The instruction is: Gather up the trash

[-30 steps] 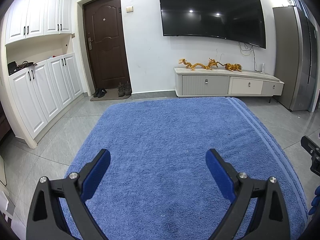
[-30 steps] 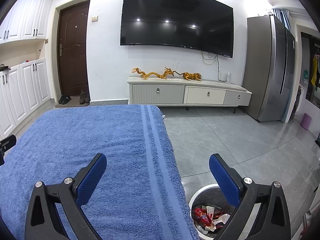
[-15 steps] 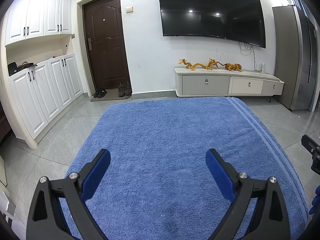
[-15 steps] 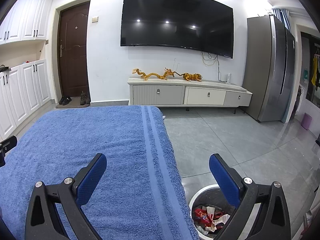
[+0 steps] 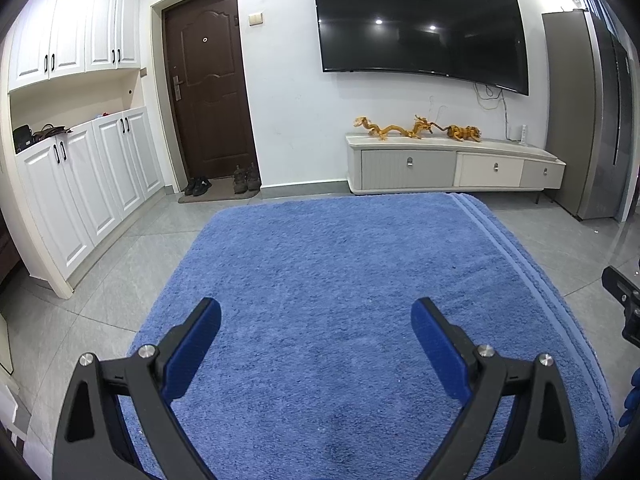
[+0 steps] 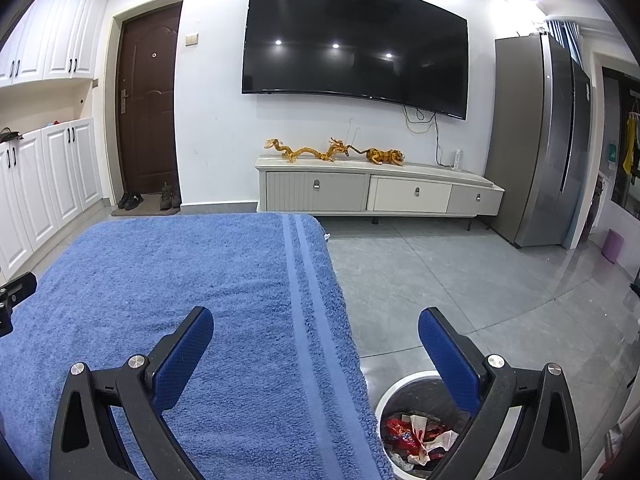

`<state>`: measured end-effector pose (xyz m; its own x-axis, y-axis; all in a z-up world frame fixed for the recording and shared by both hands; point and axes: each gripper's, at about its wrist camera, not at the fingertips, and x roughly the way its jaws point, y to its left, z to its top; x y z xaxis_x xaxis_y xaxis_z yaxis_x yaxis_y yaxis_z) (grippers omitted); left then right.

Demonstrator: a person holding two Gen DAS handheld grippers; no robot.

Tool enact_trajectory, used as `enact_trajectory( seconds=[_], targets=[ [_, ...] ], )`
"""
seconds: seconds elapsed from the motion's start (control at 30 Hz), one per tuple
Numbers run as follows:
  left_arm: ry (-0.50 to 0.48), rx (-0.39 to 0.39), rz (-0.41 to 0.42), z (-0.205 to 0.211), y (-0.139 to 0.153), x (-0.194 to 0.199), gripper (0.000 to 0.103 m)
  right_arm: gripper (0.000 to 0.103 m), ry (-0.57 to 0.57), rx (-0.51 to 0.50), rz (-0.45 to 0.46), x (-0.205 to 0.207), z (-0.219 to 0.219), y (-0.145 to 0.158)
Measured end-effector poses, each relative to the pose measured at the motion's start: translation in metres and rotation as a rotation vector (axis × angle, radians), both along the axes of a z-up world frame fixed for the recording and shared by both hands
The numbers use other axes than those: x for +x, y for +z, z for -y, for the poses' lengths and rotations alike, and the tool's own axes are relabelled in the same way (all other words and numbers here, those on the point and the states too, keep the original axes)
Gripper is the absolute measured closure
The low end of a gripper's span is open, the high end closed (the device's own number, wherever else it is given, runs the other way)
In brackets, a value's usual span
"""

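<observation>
Trash [image 6: 416, 436] lies in the bin [image 6: 390, 390] on the grey tiled floor [image 6: 460, 280], seen at the lower right of the right wrist view: red wrappers and crumpled white paper heaped together inside the dark liner. The bin is round with a white rim and stands just beside the right edge of the blue towel [image 6: 200, 280] that covers the bench. The towel's striped border runs along that edge, and its pile shows only a few tiny pale specks.

The right gripper [image 6: 316, 332] hangs above the towel's right edge with its fingers [image 6: 184, 354] spread wide and nothing between them; one blue pad is over the towel, the other over the bin. The left gripper [image 5: 316, 322] is also spread wide and empty, poised over the middle of the towel [image 5: 340, 272]. Each gripper shows as a black piece at the margin of the other's view.

Beyond the bench, a large dark television [image 6: 356, 44] is mounted on the white wall, above a low cabinet [image 6: 376, 192] with three drawers. Golden dragon and tiger figurines [image 6: 332, 151] stand in a row on the cabinet's top. A brown door [image 5: 210, 88] is at the left, with pairs of shoes [image 5: 222, 184] on a mat at its foot, and white cupboards [image 5: 80, 172] line the left wall. A tall grey refrigerator [image 6: 536, 140] stands to the right of the cabinet, and a small purple bin [image 6: 613, 245] sits on the floor further right.
</observation>
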<state>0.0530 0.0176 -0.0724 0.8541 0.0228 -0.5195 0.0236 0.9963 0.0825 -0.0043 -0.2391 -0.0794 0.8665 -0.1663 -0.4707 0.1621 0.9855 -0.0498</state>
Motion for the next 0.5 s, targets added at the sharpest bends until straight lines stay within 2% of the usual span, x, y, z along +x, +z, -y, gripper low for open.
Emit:
enact_trajectory(
  seconds=[0.5],
  targets=[
    [-0.018,-0.017,0.012,-0.008,0.007,-0.007,0.007,0.0,-0.014,-0.018,0.011,-0.01,-0.004,0.011]
  ],
)
